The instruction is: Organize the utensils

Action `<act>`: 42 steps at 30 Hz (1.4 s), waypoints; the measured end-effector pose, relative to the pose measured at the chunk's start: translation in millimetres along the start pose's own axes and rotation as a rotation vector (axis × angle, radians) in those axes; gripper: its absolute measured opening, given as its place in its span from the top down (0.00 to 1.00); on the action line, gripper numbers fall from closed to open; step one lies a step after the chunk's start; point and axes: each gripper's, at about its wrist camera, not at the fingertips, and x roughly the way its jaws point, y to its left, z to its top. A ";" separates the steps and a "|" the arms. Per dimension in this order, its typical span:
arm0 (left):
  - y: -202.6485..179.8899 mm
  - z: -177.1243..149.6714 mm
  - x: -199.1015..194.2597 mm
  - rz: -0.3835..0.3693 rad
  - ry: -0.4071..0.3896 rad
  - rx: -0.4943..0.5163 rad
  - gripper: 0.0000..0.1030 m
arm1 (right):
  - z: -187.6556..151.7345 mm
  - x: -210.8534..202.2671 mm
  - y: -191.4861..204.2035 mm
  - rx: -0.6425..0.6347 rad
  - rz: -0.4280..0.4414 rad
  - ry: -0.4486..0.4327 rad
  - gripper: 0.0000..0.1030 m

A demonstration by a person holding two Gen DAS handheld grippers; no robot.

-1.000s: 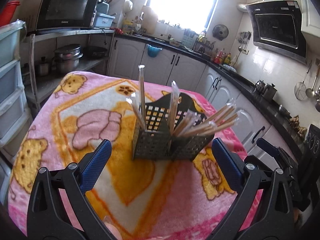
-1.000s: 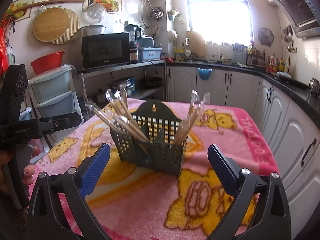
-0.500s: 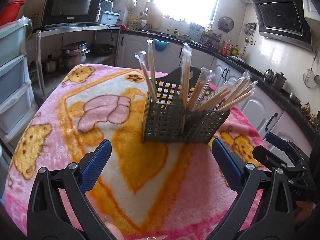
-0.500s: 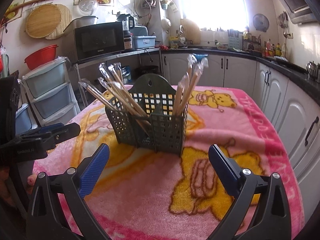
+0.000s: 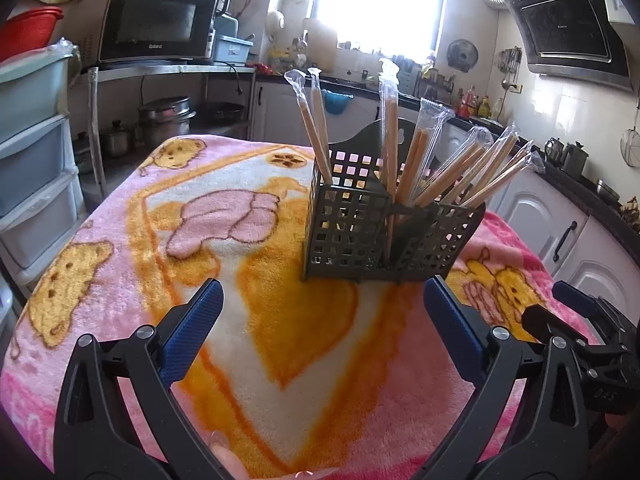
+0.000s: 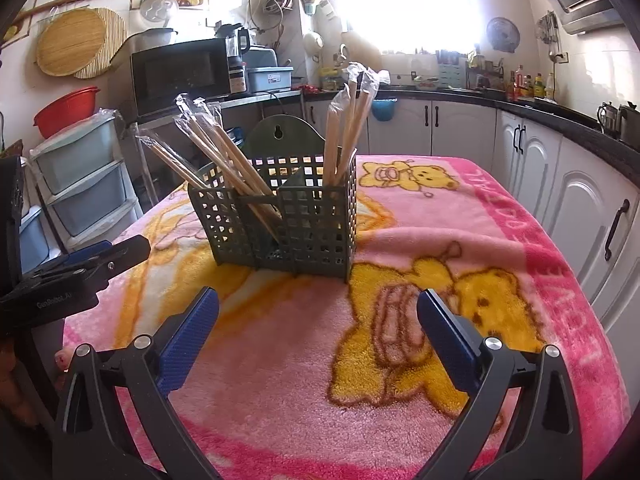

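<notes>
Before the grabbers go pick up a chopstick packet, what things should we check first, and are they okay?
1. Left gripper open with nothing in it: ok.
2. Right gripper open with nothing in it: ok.
3. Dark mesh basket standing upright on the pink blanket: ok.
4. Wrapped chopsticks sticking out above the rim where fingers can reach them: ok.
5. Packets sorted evenly between compartments: not ok; one side holds a big leaning bunch, the other only a few.
6. Whether any packets are tangled at the bottom of the basket: cannot tell.
</notes>
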 end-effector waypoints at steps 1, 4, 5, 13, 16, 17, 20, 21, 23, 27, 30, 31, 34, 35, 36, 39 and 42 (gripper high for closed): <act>-1.2 -1.0 0.5 0.014 -0.008 0.007 0.10 | -1.6 -0.1 1.0 -0.007 -0.009 -0.011 0.06; -3.4 -3.4 -2.2 0.032 -0.047 0.026 0.10 | -4.3 -2.1 2.0 -0.012 -0.033 -0.051 0.06; -3.0 -3.5 -3.7 0.034 -0.057 0.027 0.10 | -4.8 -3.2 2.4 -0.010 -0.038 -0.066 0.06; -7.0 -8.6 -18.1 0.039 -0.177 0.043 0.10 | -7.3 -21.8 4.5 -0.006 -0.089 -0.222 0.06; -9.2 -11.6 -21.2 0.044 -0.201 0.053 0.10 | -9.8 -27.5 4.9 0.010 -0.087 -0.265 0.06; -10.0 -13.4 -22.1 0.042 -0.208 0.054 0.10 | -11.0 -28.8 5.1 0.012 -0.087 -0.276 0.06; -9.1 -17.4 -22.1 0.037 -0.219 0.049 0.10 | -14.1 -33.2 7.6 0.008 -0.090 -0.307 0.06; -9.0 -18.0 -22.4 0.036 -0.221 0.050 0.10 | -14.5 -34.1 7.7 0.009 -0.088 -0.316 0.06; -8.8 -18.5 -23.1 0.038 -0.225 0.052 0.10 | -15.7 -36.9 9.6 0.007 -0.094 -0.328 0.06; -9.3 -19.1 -25.8 0.041 -0.241 0.056 0.10 | -16.1 -38.9 12.5 -0.006 -0.093 -0.341 0.06; -10.4 -20.0 -26.9 0.044 -0.245 0.061 0.10 | -17.2 -39.8 15.6 -0.017 -0.094 -0.343 0.06; -10.6 -20.0 -27.3 0.044 -0.247 0.062 0.10 | -17.2 -39.8 16.0 -0.020 -0.094 -0.344 0.06; -10.6 -19.9 -27.5 0.043 -0.250 0.061 0.10 | -17.4 -39.7 17.5 -0.020 -0.096 -0.344 0.06; -10.5 -19.9 -27.5 0.043 -0.251 0.061 0.10 | -17.3 -39.6 17.5 -0.019 -0.096 -0.344 0.06; -10.5 -19.7 -27.6 0.042 -0.252 0.060 0.10 | -17.3 -39.5 17.5 -0.019 -0.096 -0.344 0.06; -10.6 -19.5 -28.2 0.041 -0.256 0.059 0.10 | -17.2 -39.3 18.0 -0.016 -0.097 -0.345 0.06; -10.0 -19.9 -29.0 0.039 -0.258 0.059 0.10 | -17.1 -39.7 18.7 -0.016 -0.098 -0.348 0.06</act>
